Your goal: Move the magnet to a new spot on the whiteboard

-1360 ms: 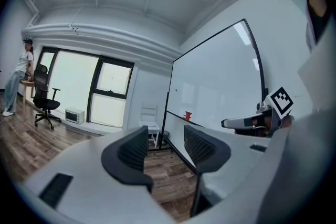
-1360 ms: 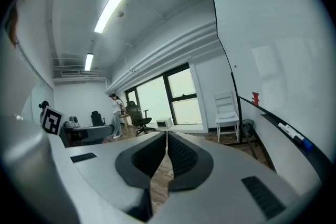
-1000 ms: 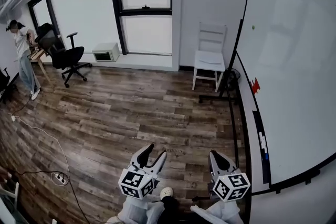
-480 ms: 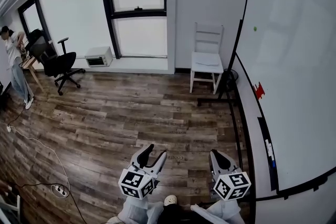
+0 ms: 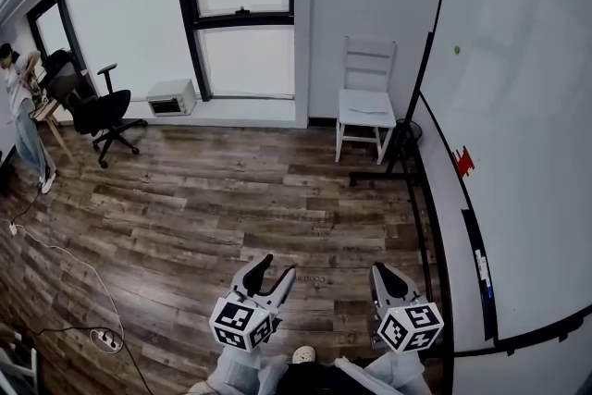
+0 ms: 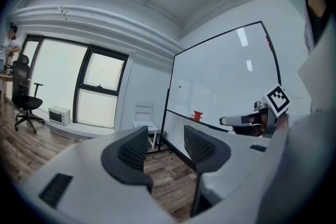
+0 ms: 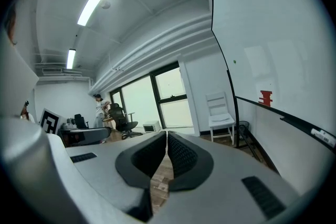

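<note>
The whiteboard [image 5: 518,125] stands at the right on a wheeled frame. A small green magnet [image 5: 457,50] sticks high on it, and a red piece [image 5: 464,162] sits lower, near the tray edge. Both also show in the right gripper view: the green magnet [image 7: 234,62] and the red piece [image 7: 266,97]. My left gripper [image 5: 271,273] is held low over the wood floor, open, nothing between its jaws [image 6: 165,147]. My right gripper [image 5: 386,277] is beside it, nearer the board, its jaws together and empty [image 7: 167,147]. Both are well short of the board.
A white chair [image 5: 368,102] stands by the board's far end. An office chair [image 5: 102,111], a small oven [image 5: 172,95] and a person [image 5: 18,116] are at the far left by the windows. A power strip with cable [image 5: 104,338] lies on the floor. Markers [image 5: 483,268] rest on the board's tray.
The room has shifted in the head view as both grippers travel across the floor; the whiteboard fills slightly less of the right side. Neither gripper's jaws have changed.
</note>
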